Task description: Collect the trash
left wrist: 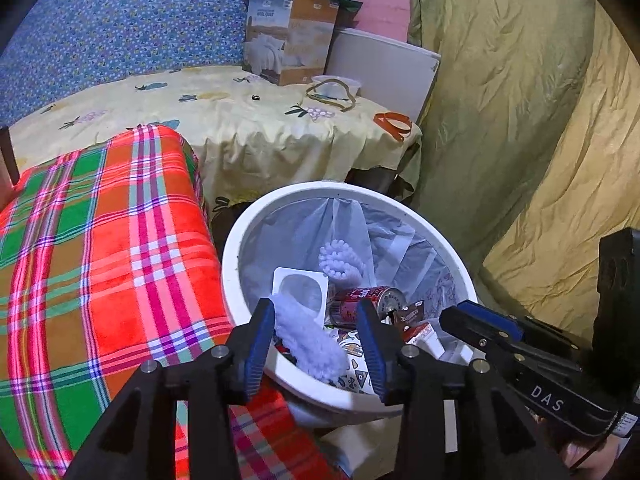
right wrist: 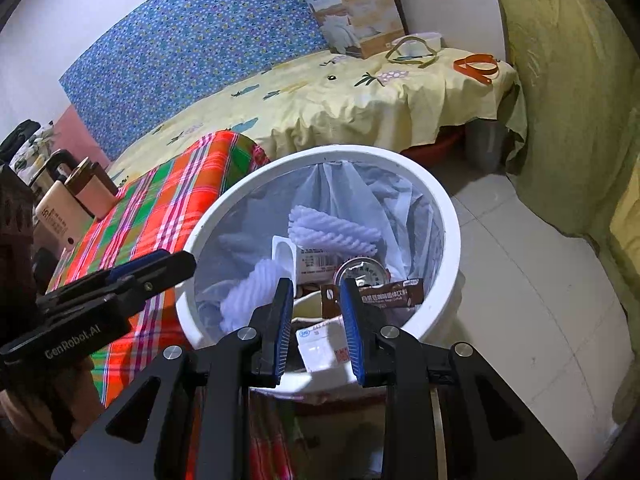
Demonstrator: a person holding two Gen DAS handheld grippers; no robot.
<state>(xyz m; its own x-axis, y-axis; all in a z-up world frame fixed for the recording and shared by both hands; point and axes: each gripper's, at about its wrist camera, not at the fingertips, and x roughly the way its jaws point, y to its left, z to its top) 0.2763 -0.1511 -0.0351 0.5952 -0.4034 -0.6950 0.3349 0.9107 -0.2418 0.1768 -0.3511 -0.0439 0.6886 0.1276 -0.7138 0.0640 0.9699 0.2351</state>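
White plastic formed the round trash bin point(left wrist: 236, 264), lined with a thin clear bag point(left wrist: 304, 224), and it stood on the floor just beside a surface covered with a red and green plaid cloth point(left wrist: 100, 248). The left gripper point(left wrist: 316, 344) hung over the near rim of the bin with its jaws spread apart, and nothing was pressed between the blue pads. A fluffy pale blue piece point(left wrist: 308, 344) lay just inside the left finger, in the bin, beside a red drink can point(left wrist: 364, 300) on its side and a white plastic tray point(left wrist: 300, 288). A white foam net sleeve point(left wrist: 340, 260) rested higher against the bag.

The right gripper point(right wrist: 316, 320) also pointed down into the bin. Its jaws stood rather narrow, but no object was clamped between them; under the gap lay a white paper packet point(right wrist: 324, 344) and a brown coffee sachet point(right wrist: 392, 296) among the trash. Behind the bin stood a bed with a yellow sheet point(right wrist: 360, 96), on which were a cardboard box point(right wrist: 360, 4), a tan strap point(right wrist: 412, 54) and an orange strap point(right wrist: 476, 66).
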